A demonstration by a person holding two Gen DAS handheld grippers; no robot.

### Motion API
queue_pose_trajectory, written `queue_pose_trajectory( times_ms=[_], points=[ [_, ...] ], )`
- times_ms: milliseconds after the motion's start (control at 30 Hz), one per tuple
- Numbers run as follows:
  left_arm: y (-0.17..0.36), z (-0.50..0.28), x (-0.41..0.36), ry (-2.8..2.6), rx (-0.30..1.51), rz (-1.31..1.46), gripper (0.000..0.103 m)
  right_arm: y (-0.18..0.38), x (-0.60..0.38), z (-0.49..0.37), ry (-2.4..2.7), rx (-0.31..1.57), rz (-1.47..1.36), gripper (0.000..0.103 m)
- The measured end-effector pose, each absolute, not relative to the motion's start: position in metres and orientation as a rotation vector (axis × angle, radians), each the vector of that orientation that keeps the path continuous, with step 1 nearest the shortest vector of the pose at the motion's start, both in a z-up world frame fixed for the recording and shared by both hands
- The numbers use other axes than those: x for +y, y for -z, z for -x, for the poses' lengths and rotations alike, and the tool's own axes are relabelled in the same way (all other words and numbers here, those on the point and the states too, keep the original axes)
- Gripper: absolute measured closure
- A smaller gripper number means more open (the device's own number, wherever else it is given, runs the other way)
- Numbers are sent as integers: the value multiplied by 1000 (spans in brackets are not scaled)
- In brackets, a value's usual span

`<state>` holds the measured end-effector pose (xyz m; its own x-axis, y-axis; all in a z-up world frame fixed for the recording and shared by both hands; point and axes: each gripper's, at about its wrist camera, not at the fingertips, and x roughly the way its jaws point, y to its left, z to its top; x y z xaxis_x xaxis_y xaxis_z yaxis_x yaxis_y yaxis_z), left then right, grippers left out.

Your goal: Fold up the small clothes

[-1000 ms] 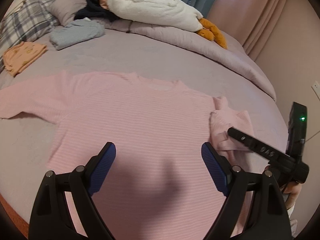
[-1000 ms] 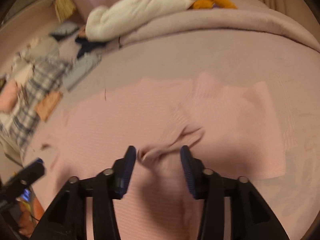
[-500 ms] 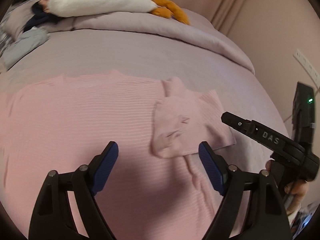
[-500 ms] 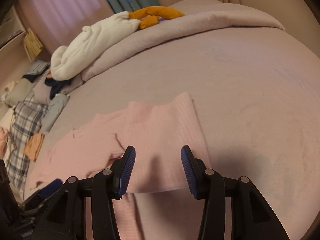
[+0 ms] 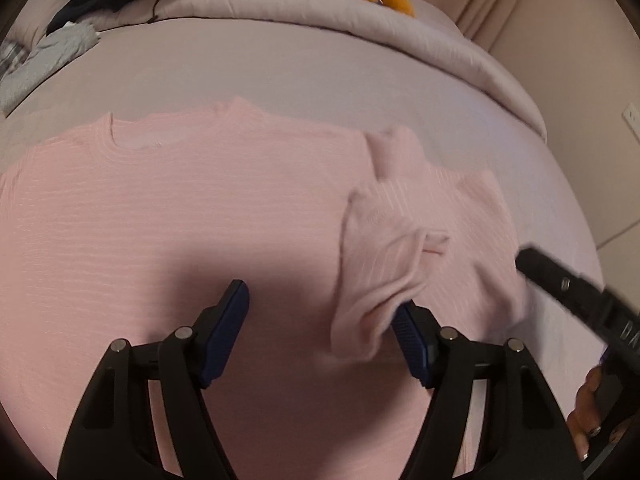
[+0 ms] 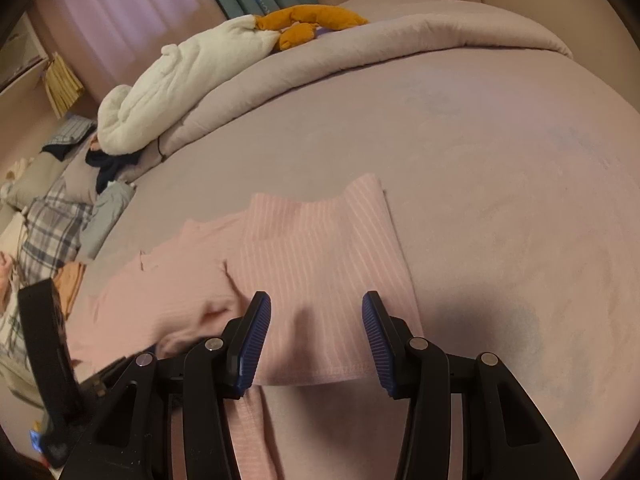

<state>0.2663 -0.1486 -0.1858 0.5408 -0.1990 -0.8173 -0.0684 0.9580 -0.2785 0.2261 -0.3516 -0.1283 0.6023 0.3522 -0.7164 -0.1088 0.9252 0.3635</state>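
Left wrist view: pink shirt (image 5: pixel 168 208) flat on the bed (image 5: pixel 320 80), right sleeve (image 5: pixel 392 248) folded in over the body. Left gripper (image 5: pixel 320 320) jaws closing, sleeve's rumpled edge just inside the right pad, not pinched.

Right wrist view: right gripper (image 6: pixel 316 340) jaws part spread, gripping nothing, over the shirt's (image 6: pixel 320 256) near right edge.

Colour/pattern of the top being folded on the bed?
Pale pink top with fine lighter stripes, ribbed-looking. Stripes show best in the right wrist view.
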Motion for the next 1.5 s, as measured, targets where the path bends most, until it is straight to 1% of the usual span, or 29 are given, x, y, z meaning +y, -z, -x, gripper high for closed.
queue_pose_trajectory(
  times_ms=[67, 167, 367, 433, 500, 533, 567, 600, 800, 1200, 1400, 1500],
  points=[
    [184, -273, -136, 59, 982, 333, 33, 129, -352, -227, -259, 887, -293, 56],
    [184, -277, -124, 68, 1000, 412, 33, 130, -353, -227, -247, 891, -290, 56],
    [184, -273, -132, 202, 1013, 521, 34, 131, -356, -228, -238, 893, -303, 56],
    [186, -273, -139, 217, 1017, 520, 43, 132, -356, -228, -240, 893, -305, 56],
    [189, -274, -143, 226, 1024, 508, 64, 133, -356, -228, -238, 896, -304, 56],
    [191, -275, -144, 227, 1028, 504, 69, 133, -356, -228, -236, 897, -305, 56],
    [192, -275, -145, 224, 1031, 498, 80, 133, -356, -228, -236, 898, -305, 56],
    [194, -276, -144, 218, 1032, 485, 94, 134, -356, -229, -236, 900, -306, 56],
    [183, -269, -148, 211, 999, 437, 97, 135, -353, -230, -231, 908, -298, 56],
    [109, -269, -140, 240, 851, 432, 98, 137, -349, -232, -247, 918, -279, 56],
    [78, -258, -116, 214, 797, 442, 98, 134, -346, -230, -262, 910, -273, 56],
    [65, -257, -102, 186, 785, 407, 98, 135, -341, -221, -286, 863, -214, 56]
  ],
)
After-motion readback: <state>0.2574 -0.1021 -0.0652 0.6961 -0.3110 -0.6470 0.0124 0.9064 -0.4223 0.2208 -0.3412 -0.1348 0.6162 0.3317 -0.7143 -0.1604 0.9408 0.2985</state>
